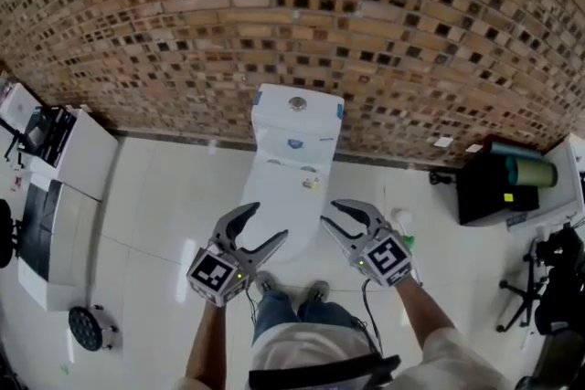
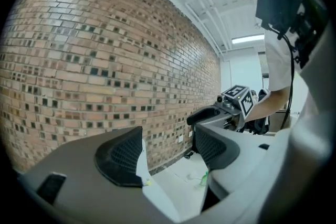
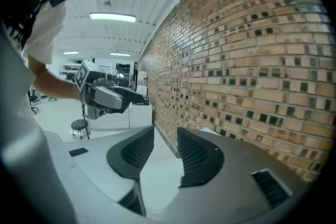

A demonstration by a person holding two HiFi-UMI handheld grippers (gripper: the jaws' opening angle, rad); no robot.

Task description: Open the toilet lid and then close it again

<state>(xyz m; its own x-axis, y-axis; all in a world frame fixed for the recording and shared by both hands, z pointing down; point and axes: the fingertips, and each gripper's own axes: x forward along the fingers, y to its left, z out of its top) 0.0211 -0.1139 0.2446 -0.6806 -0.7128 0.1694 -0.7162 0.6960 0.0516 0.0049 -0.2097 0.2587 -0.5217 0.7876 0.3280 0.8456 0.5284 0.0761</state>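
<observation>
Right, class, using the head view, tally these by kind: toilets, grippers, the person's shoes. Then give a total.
Toilet: 1
Grippers: 2 (left gripper, right gripper)
Shoes: 2
Total: 5

Toilet at twelve o'clock against brick wall, left claw at its seven o'clock, right claw at five

Mottled brick wall rises behind pale tiled floor.
</observation>
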